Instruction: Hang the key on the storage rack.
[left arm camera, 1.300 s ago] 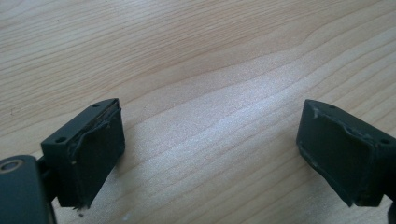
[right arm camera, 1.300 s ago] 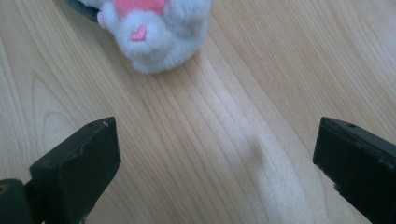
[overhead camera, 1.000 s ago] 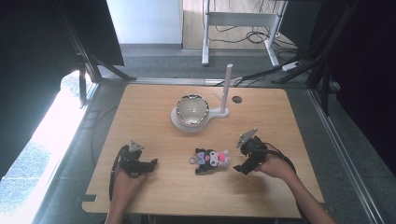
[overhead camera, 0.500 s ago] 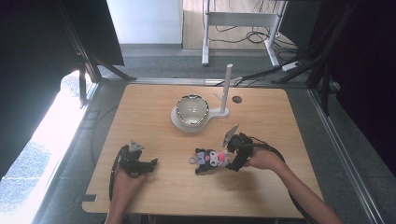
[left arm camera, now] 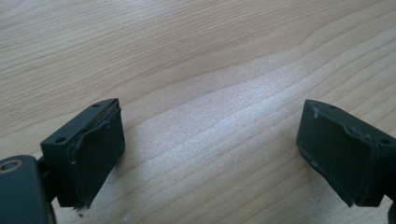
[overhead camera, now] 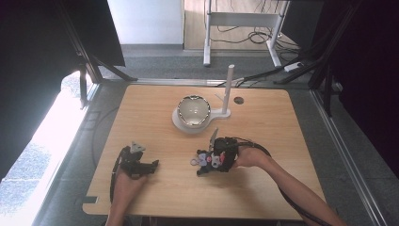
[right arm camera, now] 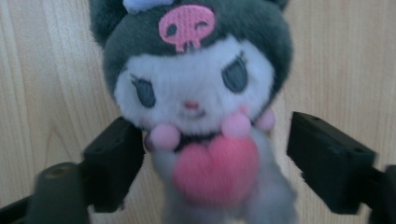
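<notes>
The right claw [overhead camera: 207, 162] sits at lower centre of the high view, on the light wooden desk [overhead camera: 282, 122], with its jaws set to either side of the small plush doll with a dark grey hood, white face and pink heart [right arm camera: 196, 107]. The jaws have just been closing with the doll between them; in the right gripper view one pad appears to meet the doll's flank while the other stands apart, so the claw is not yet clenched on it. This straddling approach, level with the desk, looks intended to take the soft body at its narrow waist below the head. The doll lies flat on the desk, face up, bearing a pink skull mark on the hood, pink pompoms at the neck and closed-lash eyes. The left claw [overhead camera: 153, 165], at lower left, rests released over bare wood, probably parked clear of the work. A shiny metal bowl on a white stand with an upright post [overhead camera: 194, 111] stands beyond, near upper centre.
</notes>
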